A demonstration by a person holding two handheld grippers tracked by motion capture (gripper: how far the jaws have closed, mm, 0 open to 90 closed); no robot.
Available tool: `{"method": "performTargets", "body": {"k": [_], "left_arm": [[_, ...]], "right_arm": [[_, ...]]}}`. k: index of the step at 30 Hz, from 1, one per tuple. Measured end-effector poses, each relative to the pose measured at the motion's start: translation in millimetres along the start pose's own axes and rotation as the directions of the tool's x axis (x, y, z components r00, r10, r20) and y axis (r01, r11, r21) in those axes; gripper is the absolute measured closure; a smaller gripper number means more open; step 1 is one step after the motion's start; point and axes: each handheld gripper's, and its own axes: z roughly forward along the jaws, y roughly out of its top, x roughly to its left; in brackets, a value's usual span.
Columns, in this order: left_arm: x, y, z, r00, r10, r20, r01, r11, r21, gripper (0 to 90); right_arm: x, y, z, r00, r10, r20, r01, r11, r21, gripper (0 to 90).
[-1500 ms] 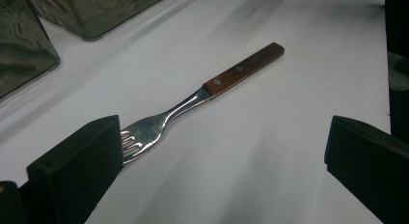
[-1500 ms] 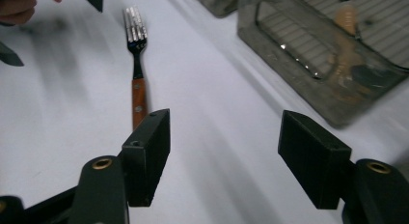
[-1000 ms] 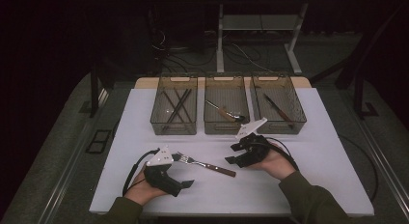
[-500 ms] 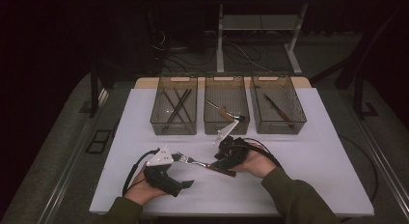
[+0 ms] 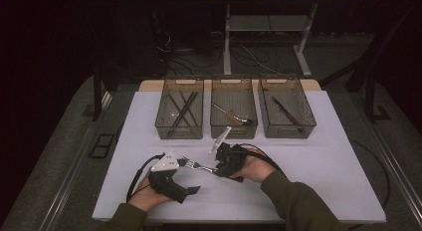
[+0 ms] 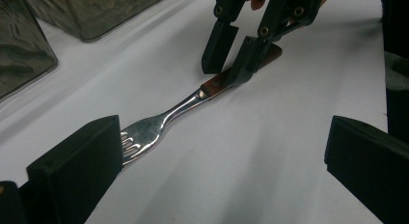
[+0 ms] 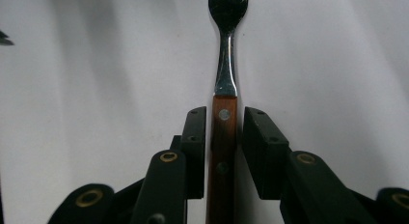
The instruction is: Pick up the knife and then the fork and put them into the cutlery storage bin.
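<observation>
Low, right hand-held gripper (image 7: 223, 151) astride fork (image 7: 224, 64)

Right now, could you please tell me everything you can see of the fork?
The fork has a shiny metal head and neck and a reddish-brown wooden handle with two rivets. It lies flat on the white table, in front of the bins. The right gripper has been closing around the handle; a slim gap shows at one jaw, so no firm grip yet. The tines lie beside one jaw of the open left gripper.
</observation>
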Motion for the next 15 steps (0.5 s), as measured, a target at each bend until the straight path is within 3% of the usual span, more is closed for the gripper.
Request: {"method": "performTargets", "body": {"k": [9,15], "left_arm": [[-0.2,0.1,0.0,1.0,-0.001,0.001,0.001,1.0,-0.001,0.0],[0.3,0.1,-0.6,1.0,0.005,0.002,-0.005,1.0,0.002,0.0]], "right_arm": [[0.7,10.7,5.8,0.9994,-0.033,0.002,0.033,0.996,0.083,74.7],[0.7,22.4,8.5,0.9991,-0.042,0.0,0.041,0.985,0.167,75.4]]}}
